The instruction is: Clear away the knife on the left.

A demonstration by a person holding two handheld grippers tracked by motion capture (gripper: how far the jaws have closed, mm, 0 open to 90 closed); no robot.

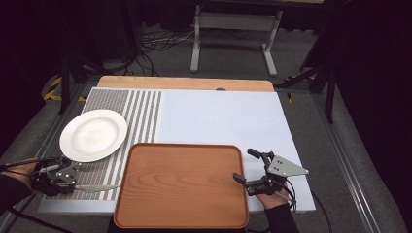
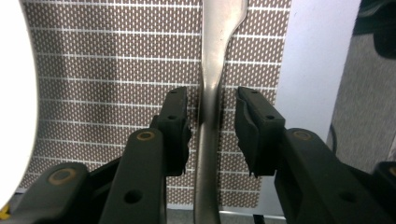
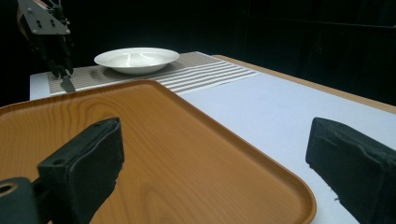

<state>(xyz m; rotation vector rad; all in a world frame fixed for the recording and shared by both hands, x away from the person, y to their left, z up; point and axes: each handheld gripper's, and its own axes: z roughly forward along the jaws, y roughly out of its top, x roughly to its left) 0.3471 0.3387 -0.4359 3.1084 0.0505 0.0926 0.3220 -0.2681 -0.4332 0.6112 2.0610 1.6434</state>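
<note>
A silver table knife (image 1: 97,188) lies on the brown woven placemat (image 1: 141,111) at the front left, blade toward the tray. My left gripper (image 1: 74,183) reaches over its handle. In the left gripper view the knife handle (image 2: 212,70) runs between the two black jaws of my left gripper (image 2: 212,109), with a narrow gap on each side. My right gripper (image 1: 244,165) stands wide open at the right edge of the wooden tray (image 1: 182,187). The tray rim (image 3: 261,158) passes between its pads with nothing gripped.
A white plate (image 1: 93,135) sits on the placemat just behind the left gripper. The pale blue table cover (image 1: 218,116) stretches behind the tray. The table's front edge is close to both hands. Metal stand legs and cables lie on the floor beyond.
</note>
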